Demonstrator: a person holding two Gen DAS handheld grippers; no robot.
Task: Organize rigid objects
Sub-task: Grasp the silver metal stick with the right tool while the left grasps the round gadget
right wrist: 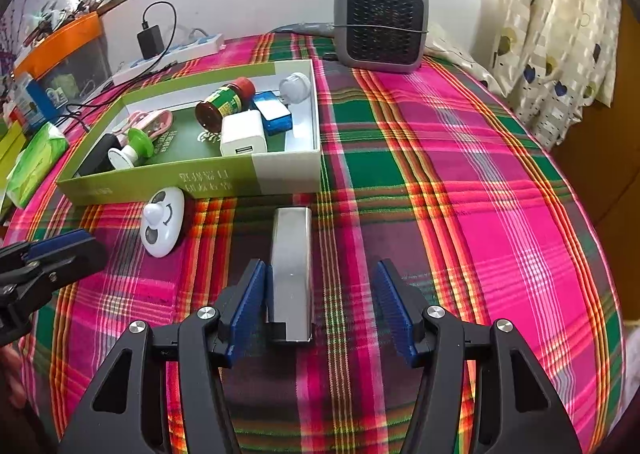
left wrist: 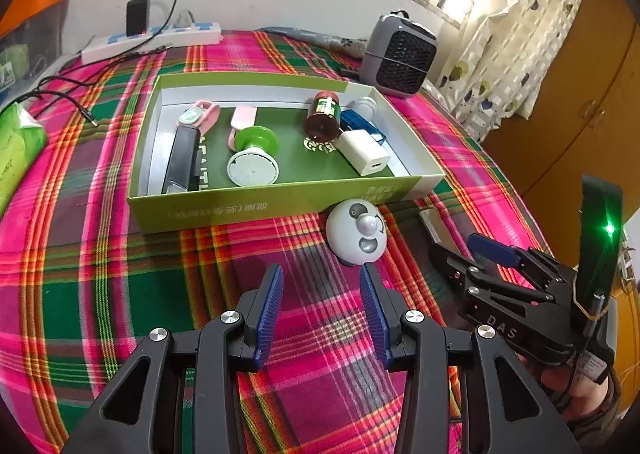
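Just before the green box (right wrist: 208,178), I am straddling the silver bar (right wrist: 291,270) with my right gripper (right wrist: 320,294) spread wide; my left gripper (left wrist: 320,294) is hovering agape near the white remote (left wrist: 356,232).

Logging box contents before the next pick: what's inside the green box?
Inside the green box: a brown bottle on its side, white USB charger, blue case, green-and-white suction piece, black bar, pink items. Whatever lies beneath them or behind the near wall is hidden.
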